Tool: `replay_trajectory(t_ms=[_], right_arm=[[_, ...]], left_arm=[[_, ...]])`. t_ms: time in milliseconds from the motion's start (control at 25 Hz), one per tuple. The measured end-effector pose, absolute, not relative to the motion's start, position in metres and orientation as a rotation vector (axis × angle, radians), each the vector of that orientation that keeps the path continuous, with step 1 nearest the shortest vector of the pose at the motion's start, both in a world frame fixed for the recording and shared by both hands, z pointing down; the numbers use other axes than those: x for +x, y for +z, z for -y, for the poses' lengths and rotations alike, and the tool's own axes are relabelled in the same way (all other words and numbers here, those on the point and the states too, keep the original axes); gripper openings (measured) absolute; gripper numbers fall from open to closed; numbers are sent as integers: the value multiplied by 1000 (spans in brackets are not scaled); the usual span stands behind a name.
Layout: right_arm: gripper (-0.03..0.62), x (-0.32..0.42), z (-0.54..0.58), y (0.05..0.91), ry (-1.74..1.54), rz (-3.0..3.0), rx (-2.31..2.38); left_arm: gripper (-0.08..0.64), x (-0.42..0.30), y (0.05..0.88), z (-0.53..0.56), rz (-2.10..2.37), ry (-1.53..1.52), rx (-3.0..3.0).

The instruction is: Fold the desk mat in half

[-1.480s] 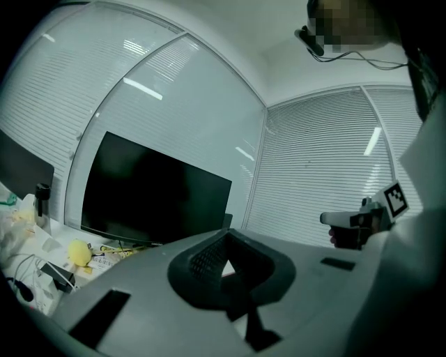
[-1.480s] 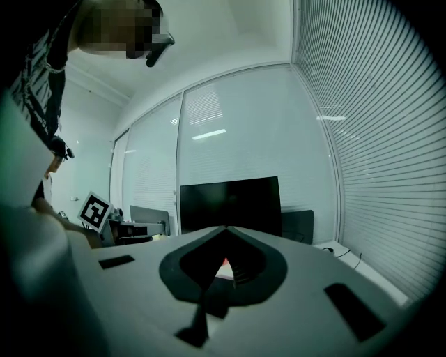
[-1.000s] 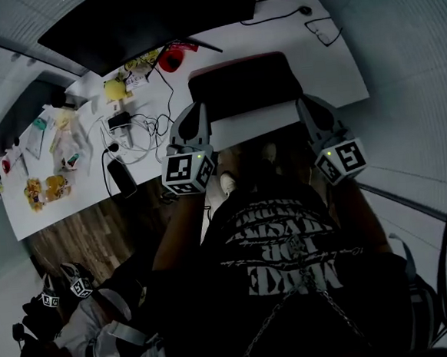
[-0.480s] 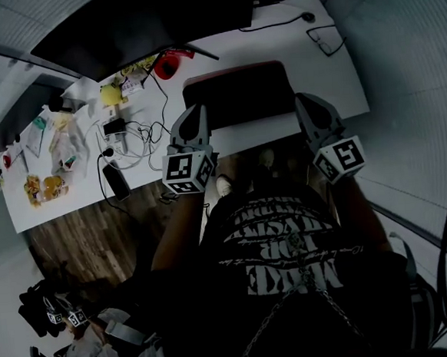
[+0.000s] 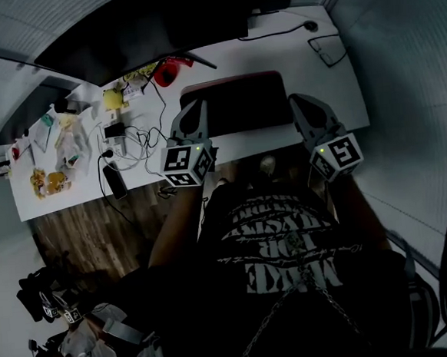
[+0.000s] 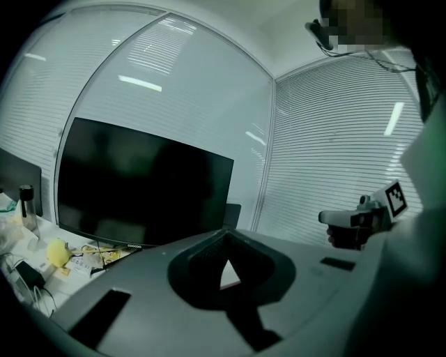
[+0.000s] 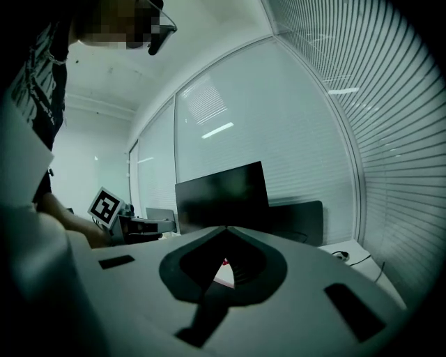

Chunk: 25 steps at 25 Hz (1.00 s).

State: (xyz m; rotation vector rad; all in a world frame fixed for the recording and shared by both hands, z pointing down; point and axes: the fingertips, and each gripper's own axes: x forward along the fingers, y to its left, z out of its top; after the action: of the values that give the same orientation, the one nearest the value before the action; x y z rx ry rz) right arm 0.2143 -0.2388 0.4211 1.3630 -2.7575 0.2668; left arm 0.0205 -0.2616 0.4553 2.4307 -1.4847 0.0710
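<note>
Dark, with a red strip along its far edge, the desk mat [image 5: 237,103] is seen lying flat on the white desk [image 5: 332,88] in front of the monitor [image 5: 157,25], and no fold can be made out in it. Over the last second both tools have been carried forward together. A second ago they were held back over the near edge of the desk, and now the left gripper [image 5: 193,109] is set at the mat's near left corner and the right gripper [image 5: 301,102] at its near right corner, with the mat between them. The fingers [image 6: 195,268] of the left gripper are shown pressed together with nothing between them. Only a sliver of white desk and a trace of red is glimpsed through the small gap above them. The same is shown for the right gripper, whose fingers [image 7: 185,268] are likewise closed and empty. It is therefore judged that only the approach has been made and the mat has not yet been taken hold of. Both pairs of fingers would have to be opened and lowered onto the near edge before it could be lifted and carried over toward the far edge. Clutter and cables [image 5: 139,134] to the left of the mat are left well clear of that path.
</note>
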Motion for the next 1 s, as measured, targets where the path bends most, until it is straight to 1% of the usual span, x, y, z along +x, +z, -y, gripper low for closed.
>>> replay_trajectory(t_ms=[120, 280, 480, 840, 880, 920, 960, 1000], right_arm=[[-8, 229, 245, 435, 284, 2756, 1346], [-8, 251, 253, 462, 406, 2677, 1362], [-8, 271, 265, 501, 497, 2586, 1353], [-8, 255, 260, 593, 711, 2459, 1028], [9, 254, 258, 603, 757, 2441, 996], [68, 253, 256, 612, 804, 2426, 968], [95, 253, 255, 620, 841, 2408, 948], [104, 255, 255, 628, 865, 2384, 936]], left_arm=[[6, 30, 462, 266, 1487, 89, 2420], [6, 42, 488, 264, 1474, 183, 2359], [6, 59, 523, 265, 1359, 257, 2318], [6, 96, 591, 265, 1158, 396, 2307], [6, 99, 597, 263, 1140, 419, 2295], [6, 101, 603, 261, 1124, 438, 2288], [6, 103, 609, 259, 1111, 452, 2284], [6, 104, 614, 258, 1102, 462, 2280]])
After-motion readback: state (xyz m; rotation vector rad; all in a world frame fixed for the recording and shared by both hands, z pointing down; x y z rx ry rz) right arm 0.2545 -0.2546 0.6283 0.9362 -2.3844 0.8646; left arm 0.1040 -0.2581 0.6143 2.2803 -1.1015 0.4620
